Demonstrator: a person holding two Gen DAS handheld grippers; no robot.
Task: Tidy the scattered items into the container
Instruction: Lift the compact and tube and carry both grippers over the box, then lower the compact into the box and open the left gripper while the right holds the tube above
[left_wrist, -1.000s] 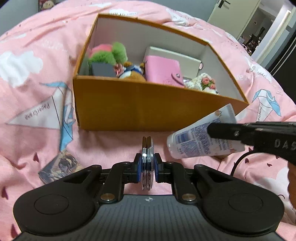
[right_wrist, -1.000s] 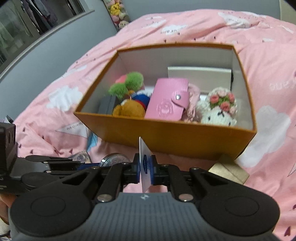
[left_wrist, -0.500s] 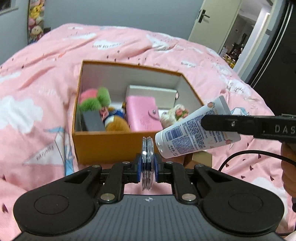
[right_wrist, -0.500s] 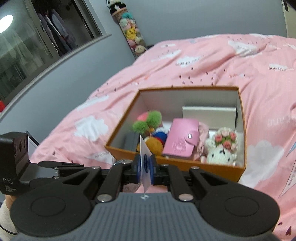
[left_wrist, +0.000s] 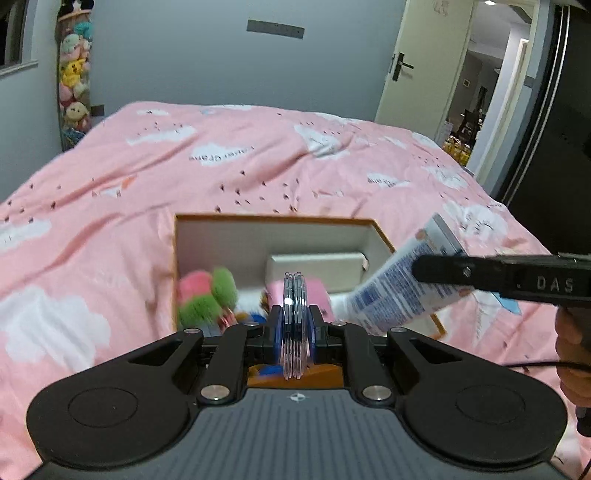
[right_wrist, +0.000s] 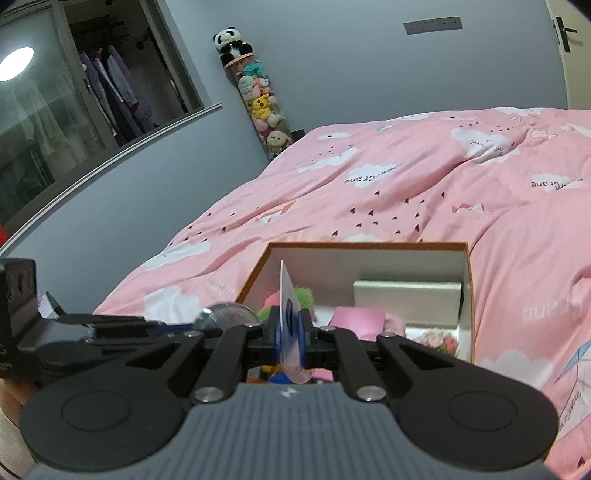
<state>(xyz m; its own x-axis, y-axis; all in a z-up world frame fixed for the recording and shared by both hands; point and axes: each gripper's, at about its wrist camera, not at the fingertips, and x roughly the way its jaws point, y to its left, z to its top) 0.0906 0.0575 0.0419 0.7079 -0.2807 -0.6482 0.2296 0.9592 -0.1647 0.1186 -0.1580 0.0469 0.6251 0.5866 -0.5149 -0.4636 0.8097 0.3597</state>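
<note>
Left gripper (left_wrist: 294, 325), left wrist view: its jaws are clenched on a stack of thin clear round discs (left_wrist: 294, 314) standing on edge between the pads. Beyond the discs sits an open orange box (left_wrist: 273, 220) on a bed with a pink cloud-print cover (left_wrist: 258, 166). Inside the box, a pink and green plush toy (left_wrist: 208, 295) lies against the left wall, a pale flat case (left_wrist: 317, 266) leans on the far wall, and a pink wallet (left_wrist: 317, 295) shows just behind the discs. At the right, the right gripper (left_wrist: 436, 267) reaches in sideways, grasping a white tube with blue print (left_wrist: 391, 295) that hangs tilted over the box's right wall. A hand (left_wrist: 574, 350) shows at the right edge.

Right gripper (right_wrist: 291, 332), right wrist view: its jaws are clenched on the flat crimped end of the tube (right_wrist: 287, 295), seen edge-on. The box (right_wrist: 369, 245) lies straight ahead on the cover (right_wrist: 406, 184), holding the plush toy (right_wrist: 291, 299), the wallet (right_wrist: 356, 319), the pale case (right_wrist: 406, 302) at the far right corner and a small flowered toy (right_wrist: 439, 339) by the right wall. The left gripper (right_wrist: 159, 325) enters from the left, the discs (right_wrist: 225, 314) in its jaws showing as a clear round face.
</note>
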